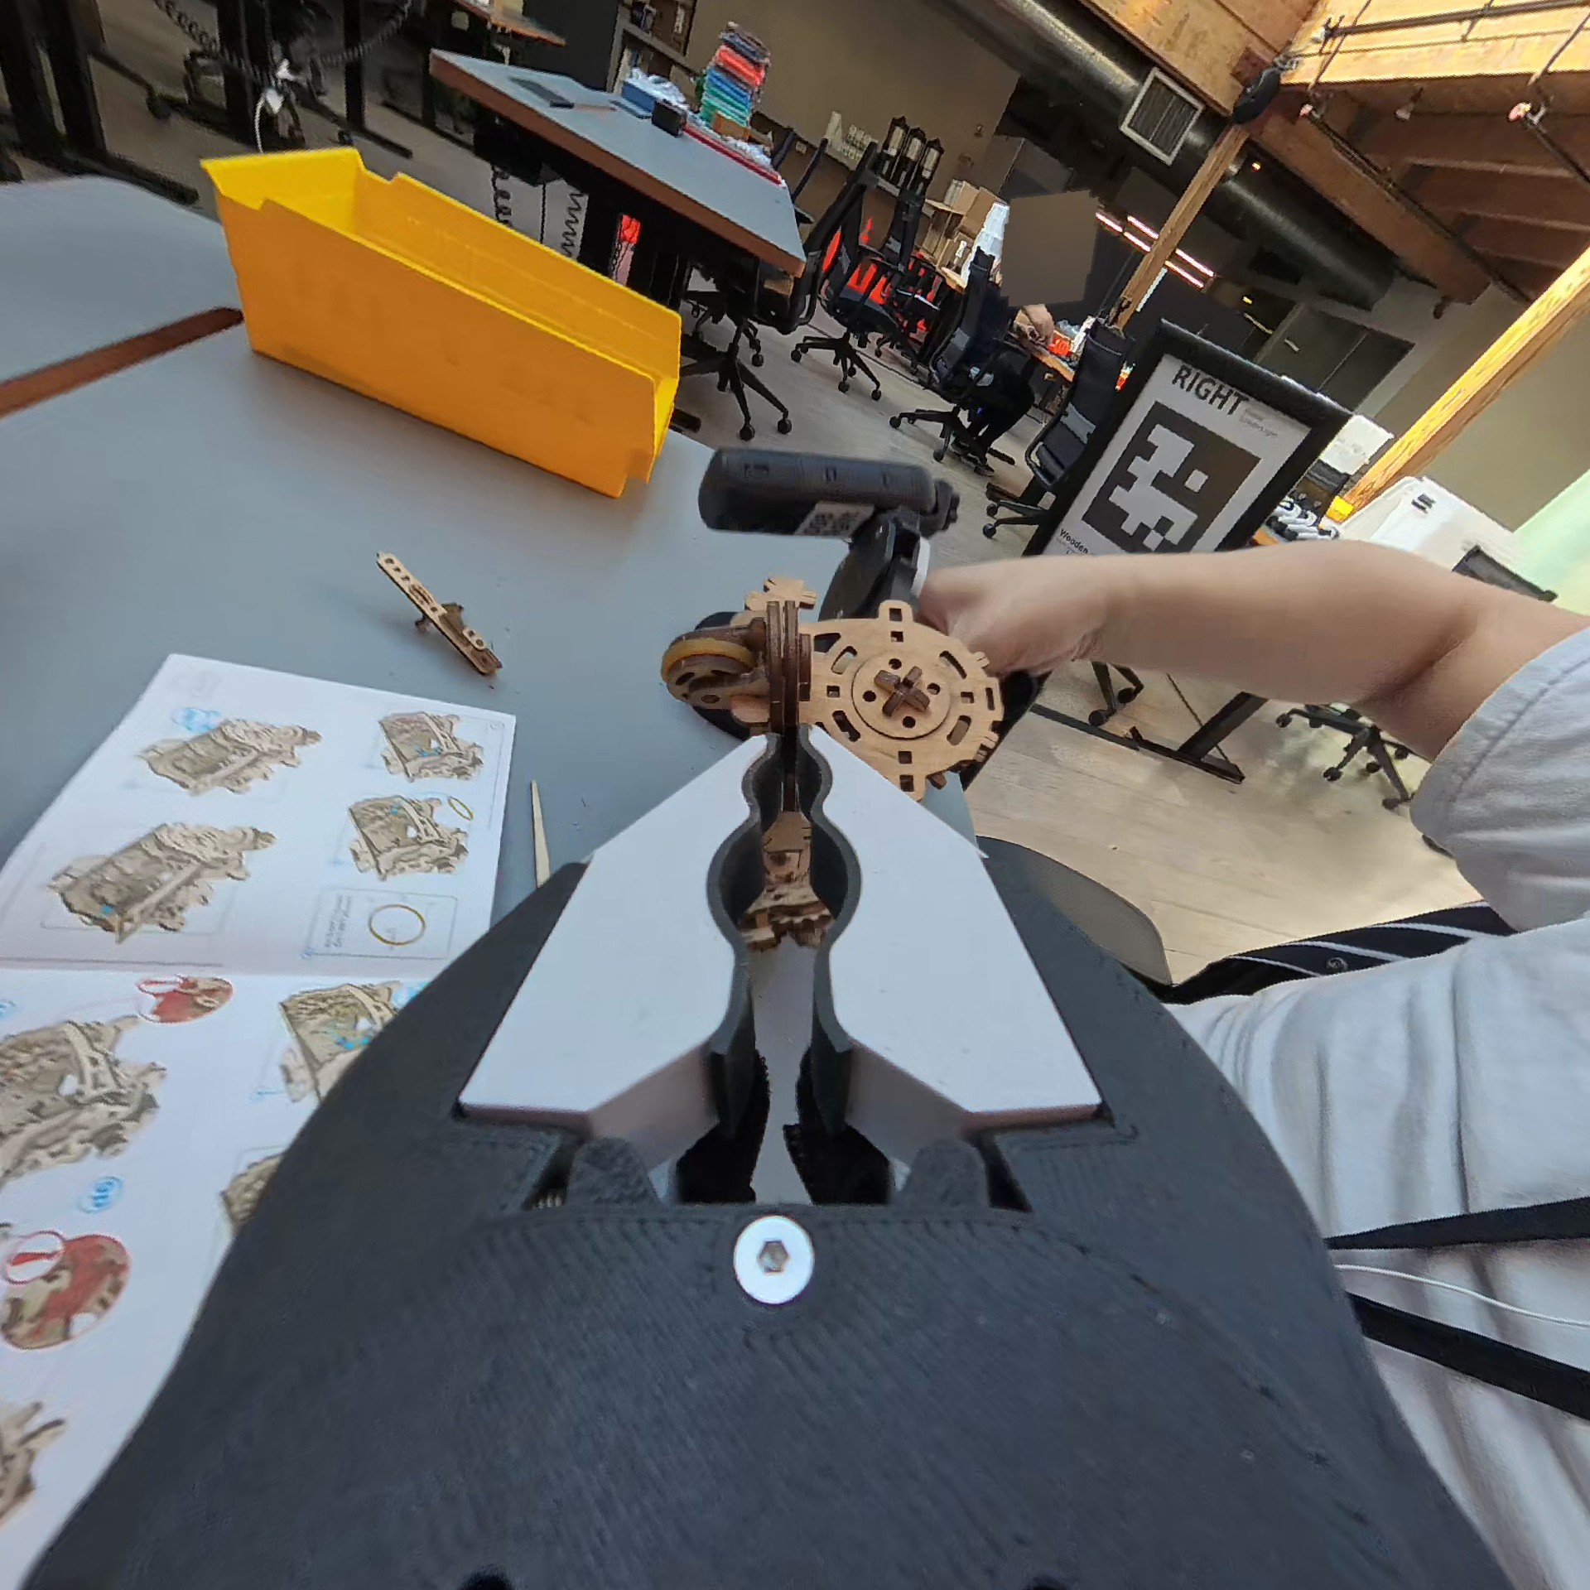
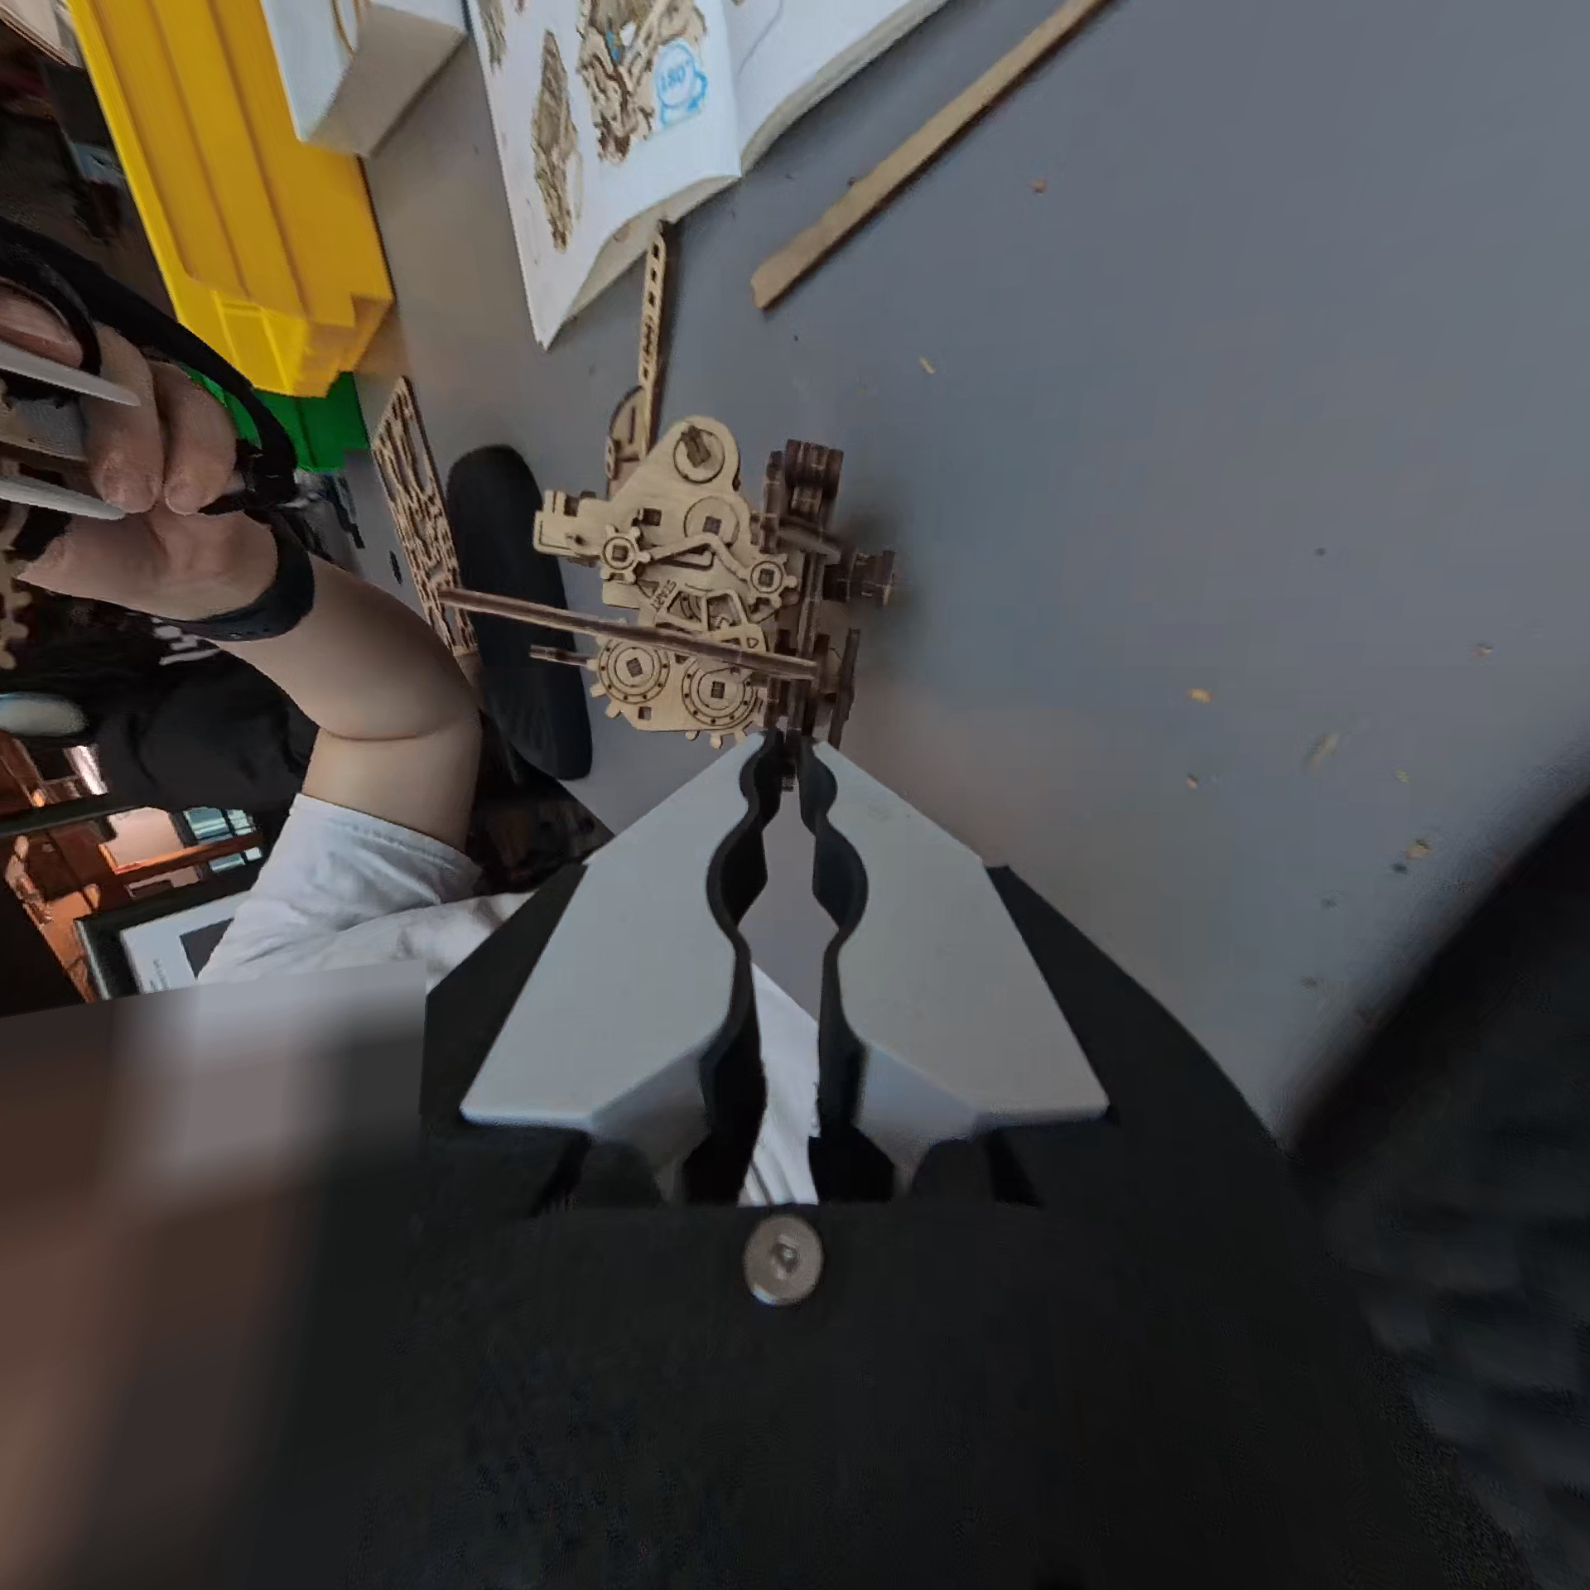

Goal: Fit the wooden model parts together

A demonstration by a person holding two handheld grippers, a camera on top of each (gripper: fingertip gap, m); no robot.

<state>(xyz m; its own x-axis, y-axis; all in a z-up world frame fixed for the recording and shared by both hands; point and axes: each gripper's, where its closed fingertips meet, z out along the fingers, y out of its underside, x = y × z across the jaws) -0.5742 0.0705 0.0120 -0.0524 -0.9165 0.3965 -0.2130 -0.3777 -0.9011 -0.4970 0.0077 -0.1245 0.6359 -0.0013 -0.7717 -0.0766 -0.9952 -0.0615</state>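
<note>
My left gripper (image 1: 785, 748) is shut on a thin plate of a wooden sub-assembly (image 1: 903, 688). This has a slotted gear disc with a cross-shaped hub on the right and a small wheel (image 1: 705, 671) on the left, and it is held above the grey table (image 1: 258, 516). My right gripper (image 2: 785, 753) is shut on the thin lower edge of a larger wooden gear mechanism (image 2: 688, 585), held over the table (image 2: 1204, 516); two rods stick out of it to the left. The right gripper's black body (image 1: 817, 499) and the person's hand show behind the disc. The left gripper's white fingers (image 2: 69, 387) show at the far left.
A yellow bin (image 1: 447, 318) stands at the back of the table. An open instruction booklet (image 1: 258, 817) lies at the left, with a loose perforated wooden strip (image 1: 439, 615) and a thin wooden stick (image 1: 539, 830) near it. A cut wooden sheet (image 2: 422, 516) lies by the bin (image 2: 241, 215). My left tips are about 20 cm from the thin wooden stick (image 1: 539, 830), my right tips only 12 cm. It is also in sight in the right wrist view (image 2: 982, 70).
</note>
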